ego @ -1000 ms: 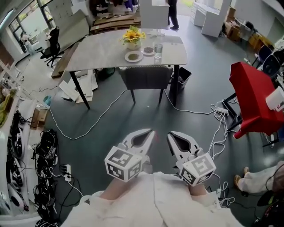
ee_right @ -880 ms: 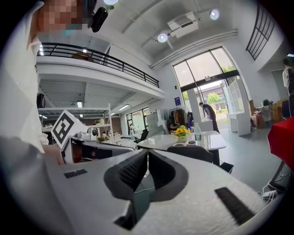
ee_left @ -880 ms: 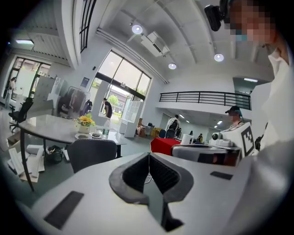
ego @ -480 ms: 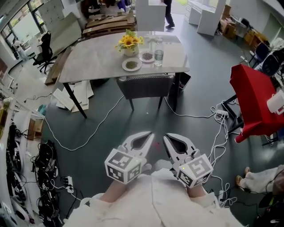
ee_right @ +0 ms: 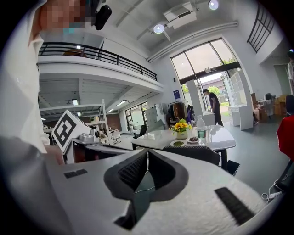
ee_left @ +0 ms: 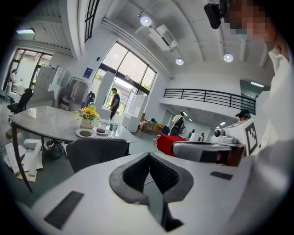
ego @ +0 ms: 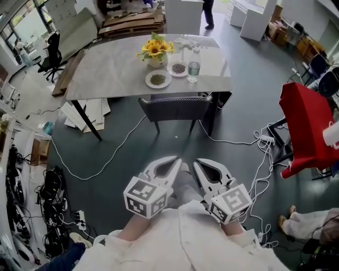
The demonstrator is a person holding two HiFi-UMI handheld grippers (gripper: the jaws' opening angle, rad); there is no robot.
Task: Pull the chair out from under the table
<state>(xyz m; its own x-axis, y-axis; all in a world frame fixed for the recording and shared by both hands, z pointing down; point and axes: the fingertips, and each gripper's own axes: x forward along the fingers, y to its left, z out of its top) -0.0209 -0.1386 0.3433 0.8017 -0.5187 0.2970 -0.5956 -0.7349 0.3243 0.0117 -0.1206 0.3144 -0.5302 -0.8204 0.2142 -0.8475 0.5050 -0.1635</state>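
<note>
We hold the left hand-held gripper point(ego: 178, 159) low in front of us with its jaws pressed together and nothing between them; its own view shows the ribbed pads point(ee_left: 138, 170) meeting in one line. Just to its right, the right hand-held gripper point(ego: 195, 162) is closed the same way and also empty, its pads point(ee_right: 133, 170) touching. The two point side by side toward the far end of the room, their tips close together but not touching, over bare grey floor point(ego: 175, 145).

The chair point(ego: 177, 107) stands well apart from both, farther out and straight ahead. It is dark, its back faces us, and its seat is tucked under the near edge of the tabletop point(ego: 111, 69). In the left gripper view the chair point(ee_left: 96, 151) sits left of the jaws; in the right gripper view the chair point(ee_right: 195, 153) sits to their right.

On the tabletop, right of the middle, stand a pot of sunflowers point(ego: 153, 50), a plate point(ego: 158, 79) near the edge above the chair, a small dish point(ego: 179, 68) and a water bottle point(ego: 194, 69).

White cables point(ego: 122, 140) trail across the floor around the table legs. A red cover point(ego: 307, 132) lies over something at the right. At the far end a person point(ego: 208, 10) stands.
</note>
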